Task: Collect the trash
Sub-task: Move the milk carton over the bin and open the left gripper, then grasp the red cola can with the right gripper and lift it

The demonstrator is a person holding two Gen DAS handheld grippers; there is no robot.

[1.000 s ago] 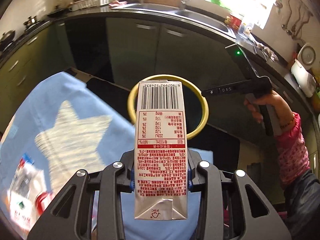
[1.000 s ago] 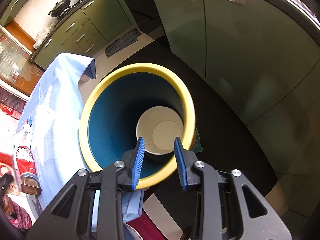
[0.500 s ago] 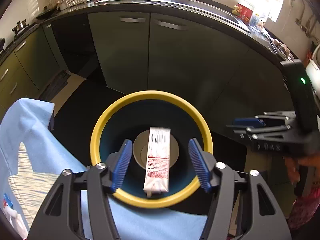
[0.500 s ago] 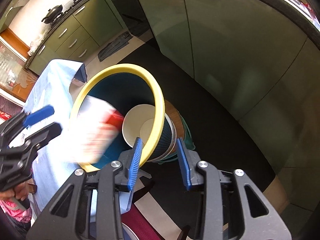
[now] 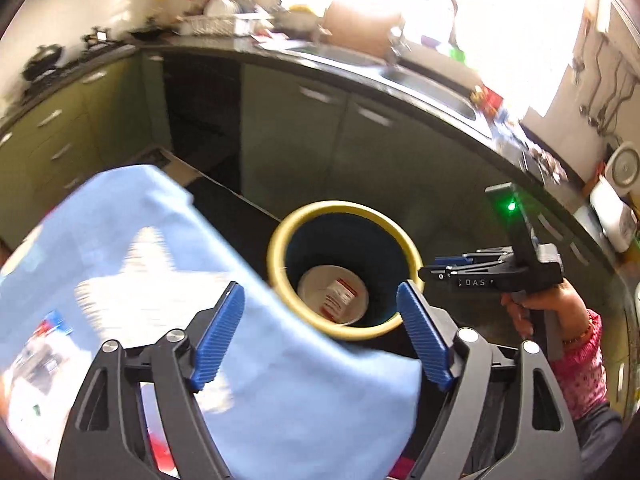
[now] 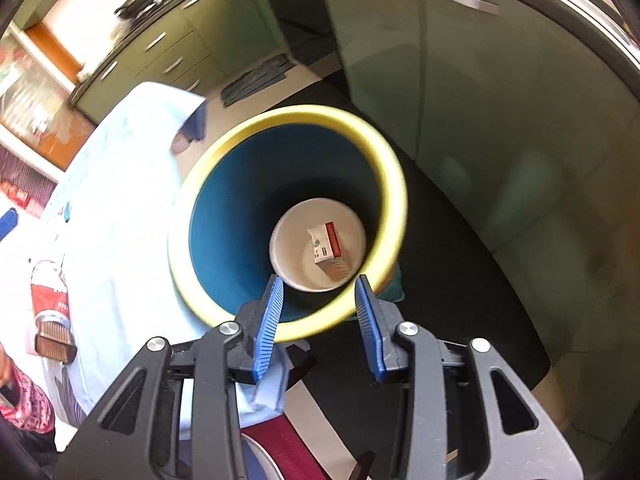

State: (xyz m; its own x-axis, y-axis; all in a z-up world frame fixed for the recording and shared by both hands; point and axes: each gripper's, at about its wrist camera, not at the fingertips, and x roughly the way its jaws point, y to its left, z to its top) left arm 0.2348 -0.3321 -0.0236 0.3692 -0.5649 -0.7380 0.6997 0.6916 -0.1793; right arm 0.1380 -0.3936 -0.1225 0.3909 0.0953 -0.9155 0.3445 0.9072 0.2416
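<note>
Lying at the bottom of the bin, inside a white paper cup, the small red-and-white carton is seen from both wrist views. The left gripper is empty and its jaws are opening wide; nothing is between them, and the bin's yellow rim is seen ahead of and below the blue pads. A light blue tablecloth with a pale star print is spread under and to the left of this gripper. Some packaging is seen further left on the cloth, but it is too blurred to be identified. The right gripper is held above the near rim with its jaws partly apart and empty. Beyond the bin, green cabinets are seen. The right gripper's handle is held by a hand in a pink sleeve.
</note>
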